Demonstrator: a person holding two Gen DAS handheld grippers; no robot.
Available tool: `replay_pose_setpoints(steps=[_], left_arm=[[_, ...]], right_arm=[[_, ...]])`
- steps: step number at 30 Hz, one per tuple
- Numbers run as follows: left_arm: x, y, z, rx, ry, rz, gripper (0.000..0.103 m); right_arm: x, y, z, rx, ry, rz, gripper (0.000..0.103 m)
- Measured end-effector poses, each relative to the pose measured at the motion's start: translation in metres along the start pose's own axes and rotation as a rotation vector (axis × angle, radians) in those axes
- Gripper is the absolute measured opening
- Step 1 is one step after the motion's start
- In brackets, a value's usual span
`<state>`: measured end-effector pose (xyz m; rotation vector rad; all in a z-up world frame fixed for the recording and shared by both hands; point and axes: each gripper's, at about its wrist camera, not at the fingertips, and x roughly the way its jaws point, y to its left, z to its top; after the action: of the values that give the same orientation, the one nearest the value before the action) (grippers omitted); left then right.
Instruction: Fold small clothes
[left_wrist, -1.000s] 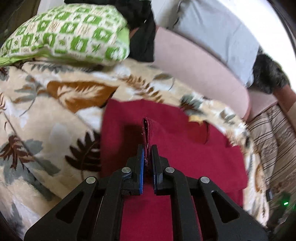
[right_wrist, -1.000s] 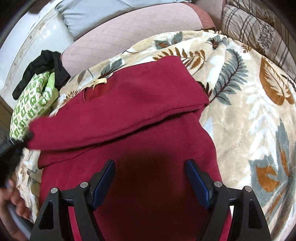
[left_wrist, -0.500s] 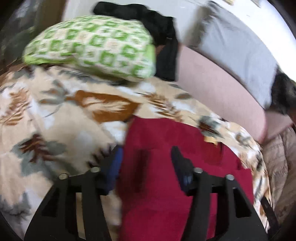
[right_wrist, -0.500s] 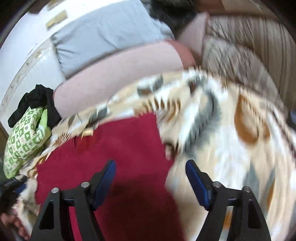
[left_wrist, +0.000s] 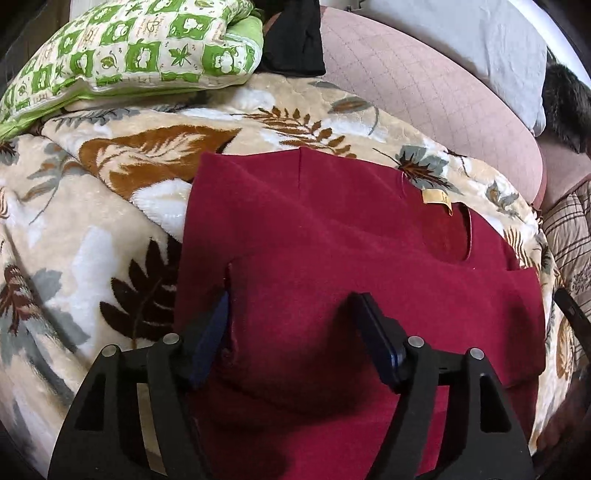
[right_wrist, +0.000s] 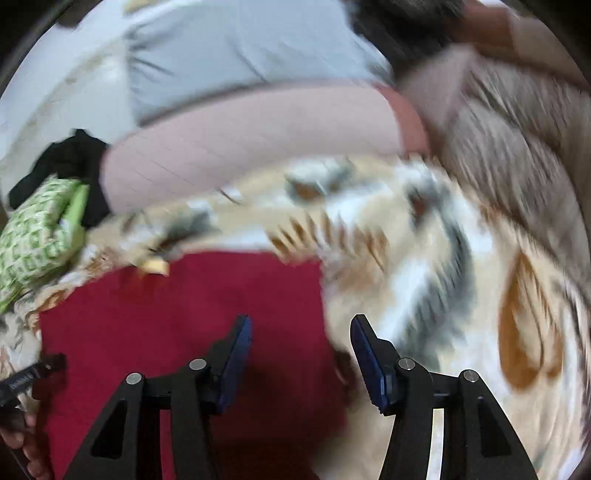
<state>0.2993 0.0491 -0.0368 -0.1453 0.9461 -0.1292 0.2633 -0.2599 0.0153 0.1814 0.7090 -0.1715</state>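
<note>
Left gripper (left_wrist: 291, 325) has just released the folded red top (left_wrist: 332, 229); right gripper (right_wrist: 301, 343), closing but empty, could snag its right edge and undo the fold

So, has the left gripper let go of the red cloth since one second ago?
Yes. The left gripper was pinching a fold of the red cloth; its jaws have just been opening, and the cloth now lies flat on the blanket.

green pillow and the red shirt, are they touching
Apart. The left wrist view shows the green pillow and the red shirt separated by a bare stretch of leaf-print blanket.
</note>
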Motion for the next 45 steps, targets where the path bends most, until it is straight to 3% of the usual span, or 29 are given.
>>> replay_pose_setpoints(steps=[2, 4, 6, 9, 13, 16, 18, 21, 26, 29, 32, 35, 38, 41, 45], left_arm=[[0.001, -0.006, 0.000, 0.016, -0.009, 0.002, 0.074], [0.003, -0.009, -0.001, 0.030, -0.012, -0.006, 0.078], [0.004, -0.011, -0.001, 0.049, -0.008, 0.001, 0.078], [-0.003, -0.005, 0.001, 0.028, -0.016, -0.037, 0.078], [-0.047, 0.014, -0.002, -0.045, -0.023, -0.114, 0.078], [-0.097, 0.024, -0.015, -0.040, -0.073, -0.164, 0.078], [-0.135, 0.035, -0.039, -0.022, -0.082, -0.195, 0.078], [-0.176, 0.053, -0.086, -0.048, -0.035, -0.242, 0.078], [-0.221, 0.069, -0.150, -0.054, -0.010, -0.257, 0.078], [-0.219, 0.078, -0.178, -0.044, 0.025, -0.217, 0.078], [-0.212, 0.087, -0.191, -0.087, 0.060, -0.227, 0.078], [-0.204, 0.097, -0.201, -0.118, 0.084, -0.220, 0.078], [-0.195, 0.104, -0.216, -0.145, 0.127, -0.244, 0.078], [-0.185, 0.103, -0.231, -0.164, 0.173, -0.300, 0.078], [-0.187, 0.095, -0.232, -0.131, 0.165, -0.313, 0.078]], right_arm=[[0.026, 0.020, 0.003, -0.084, 0.061, 0.023, 0.057], [0.073, 0.027, -0.010, -0.112, 0.249, -0.018, 0.063], [0.073, 0.012, -0.012, -0.012, 0.218, 0.032, 0.069], [0.060, 0.012, -0.001, 0.018, 0.287, 0.037, 0.068], [-0.017, -0.007, 0.000, 0.063, 0.194, 0.121, 0.068], [-0.075, -0.021, -0.020, 0.056, 0.194, 0.166, 0.068], [-0.117, -0.037, -0.048, 0.032, 0.225, 0.261, 0.068], [-0.161, -0.055, -0.097, -0.020, 0.288, 0.404, 0.068], [-0.192, -0.077, -0.166, 0.025, 0.351, 0.563, 0.064], [-0.179, -0.082, -0.192, 0.114, 0.414, 0.674, 0.054], [-0.163, -0.080, -0.208, 0.141, 0.457, 0.679, 0.047], [-0.161, -0.074, -0.213, 0.087, 0.463, 0.641, 0.039], [-0.161, -0.079, -0.214, 0.122, 0.481, 0.659, 0.039], [-0.163, -0.075, -0.221, 0.105, 0.544, 0.748, 0.039], [-0.162, -0.075, -0.223, 0.101, 0.558, 0.734, 0.038]])
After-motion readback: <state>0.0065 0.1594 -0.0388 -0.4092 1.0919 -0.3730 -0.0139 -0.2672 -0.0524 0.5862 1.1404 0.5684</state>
